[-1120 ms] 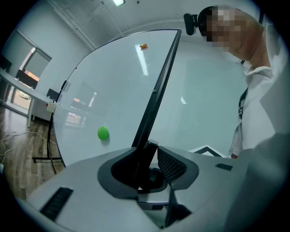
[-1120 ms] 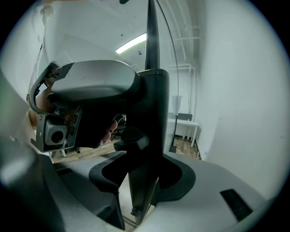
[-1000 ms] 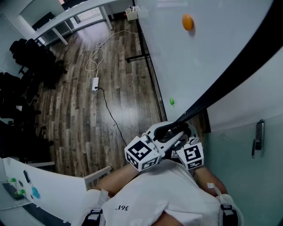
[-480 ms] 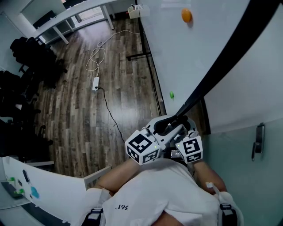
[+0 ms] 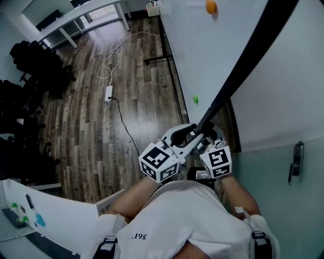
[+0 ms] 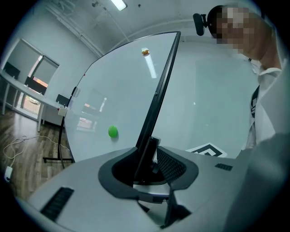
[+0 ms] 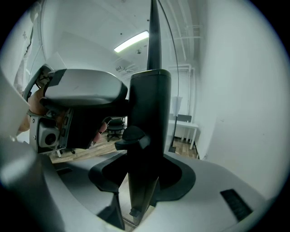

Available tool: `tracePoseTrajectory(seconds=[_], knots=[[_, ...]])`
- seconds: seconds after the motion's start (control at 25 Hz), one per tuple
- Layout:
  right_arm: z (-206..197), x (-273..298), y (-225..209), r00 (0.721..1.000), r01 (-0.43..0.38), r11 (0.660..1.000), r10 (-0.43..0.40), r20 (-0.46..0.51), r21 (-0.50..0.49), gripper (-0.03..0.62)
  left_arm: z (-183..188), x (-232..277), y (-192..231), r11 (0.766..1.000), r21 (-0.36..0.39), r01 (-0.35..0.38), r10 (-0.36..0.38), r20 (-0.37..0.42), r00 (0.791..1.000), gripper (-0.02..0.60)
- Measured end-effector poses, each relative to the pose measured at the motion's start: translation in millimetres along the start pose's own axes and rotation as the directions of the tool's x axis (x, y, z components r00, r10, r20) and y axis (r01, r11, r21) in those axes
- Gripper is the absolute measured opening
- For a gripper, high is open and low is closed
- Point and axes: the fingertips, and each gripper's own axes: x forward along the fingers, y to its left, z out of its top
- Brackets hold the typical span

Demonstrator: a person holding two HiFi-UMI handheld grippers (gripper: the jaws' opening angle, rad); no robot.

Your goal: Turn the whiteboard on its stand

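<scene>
Whiteboard (image 5: 207,55), on its stand (image 5: 161,59) over the wood floor (image 5: 91,116): nearest, black frame edge (image 5: 238,76) clamped by left gripper (image 5: 188,137) (jaws just eased tighter) and right gripper (image 5: 208,141), side by side. Farther, green magnet (image 5: 195,99), then orange magnet (image 5: 210,6). Step, seemingly: mid-turn. Next calls for a steady sideways push, grips firm.

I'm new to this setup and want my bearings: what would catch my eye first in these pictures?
The big whiteboard fills the head view's upper right, its black edge slanting down to both grippers. The left gripper, whose jaws have just been closing, and the right gripper clamp its lower end. An orange magnet and a green magnet dot its white face.
</scene>
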Motion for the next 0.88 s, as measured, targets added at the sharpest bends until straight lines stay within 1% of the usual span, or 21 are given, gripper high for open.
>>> tracePoseTrajectory(seconds=[0.36, 0.72, 0.88], knots=[[6.6, 23.6, -11.8, 1.000, 0.002, 1.000, -0.002, 0.006, -0.008, 0.192, -1.6, 6.8, 27.2, 0.999, -0.002, -0.036, 0.036, -0.007, 0.999, 0.137], [15.2, 44.9, -27.8, 1.000, 0.002, 1.000, -0.002, 0.003, -0.008, 0.192, -1.7, 11.9, 51.0, 0.996, -0.033, -0.082, 0.082, -0.012, 0.997, 0.137], [20.1, 51.9, -27.7, 1.000, 0.008, 1.000, -0.008, 0.003, -0.008, 0.192, -2.9, 6.4, 58.8, 0.994, -0.043, -0.099, 0.098, -0.015, 0.995, 0.137]])
